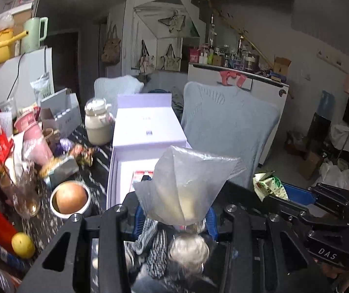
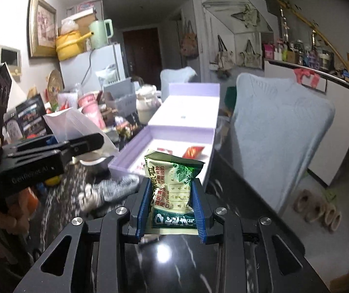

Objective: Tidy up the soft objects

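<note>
Both tools carry a soft packet above the dark worktop (image 2: pixel 179 256), so the step in hand looks like the carry toward the open lilac box (image 2: pixel 135 151). The left tool (image 1: pixel 174 216) is clamped on a translucent pouch (image 1: pixel 186 185), held upright just before the box's near wall. The right tool (image 2: pixel 172 210) is clamped on a green sachet (image 2: pixel 172 185), also short of the box. A few small packets already lie inside. Next, each tool likely needs to reach over the rim, lower, then part its fingers.
</note>
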